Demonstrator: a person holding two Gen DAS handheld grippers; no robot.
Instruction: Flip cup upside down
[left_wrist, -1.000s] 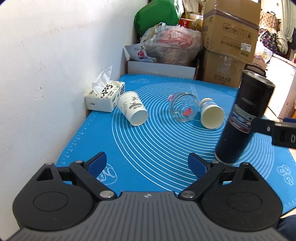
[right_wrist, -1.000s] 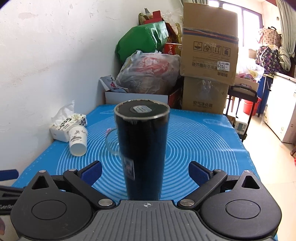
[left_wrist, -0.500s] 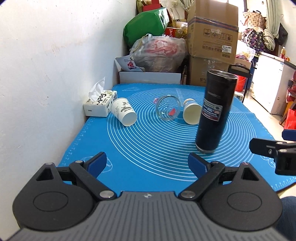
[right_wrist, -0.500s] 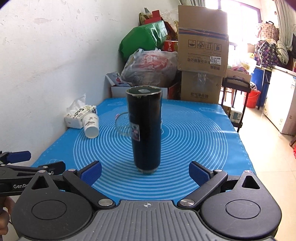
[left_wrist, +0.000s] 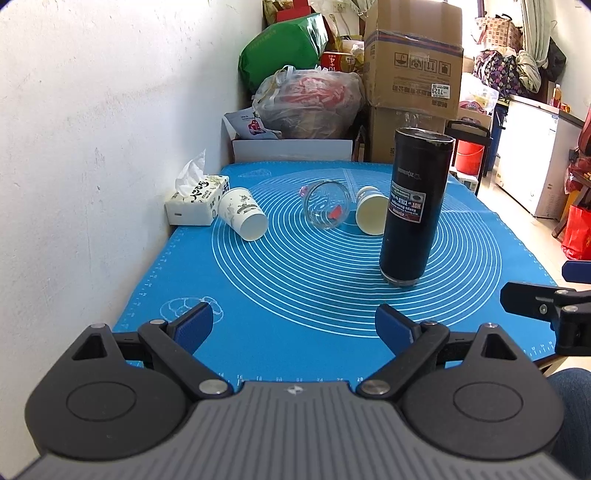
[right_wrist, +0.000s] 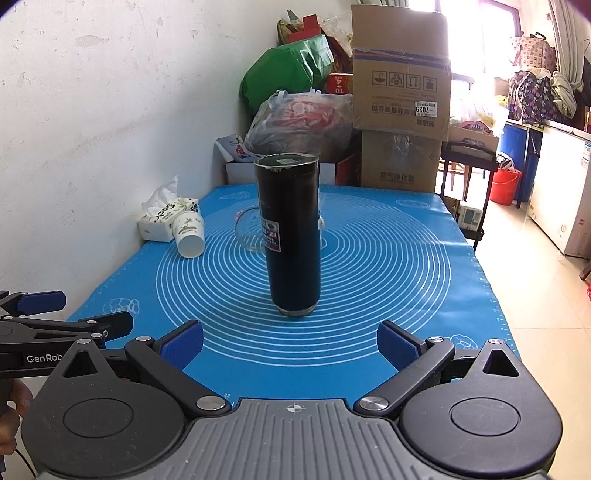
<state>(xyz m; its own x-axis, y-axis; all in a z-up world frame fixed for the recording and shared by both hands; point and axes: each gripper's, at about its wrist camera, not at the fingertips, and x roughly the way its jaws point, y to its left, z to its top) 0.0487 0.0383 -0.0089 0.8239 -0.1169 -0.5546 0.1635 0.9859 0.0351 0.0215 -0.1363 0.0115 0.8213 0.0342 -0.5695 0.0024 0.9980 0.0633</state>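
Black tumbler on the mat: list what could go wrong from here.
1. The black tumbler is tall and narrow and stands free on the mat; a bump from the open right gripper could topple it.
2. If it falls away from the grippers, it could hit the glass or the paper cups lying behind it.
3. The left gripper is also open nearby; a careless sweep could clip it.

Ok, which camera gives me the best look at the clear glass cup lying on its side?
The left wrist view: the clear glass cup lies unobstructed on the blue mat, mouth toward the camera. In the right wrist view the tall black tumbler hides most of it, leaving only part of the rim visible.
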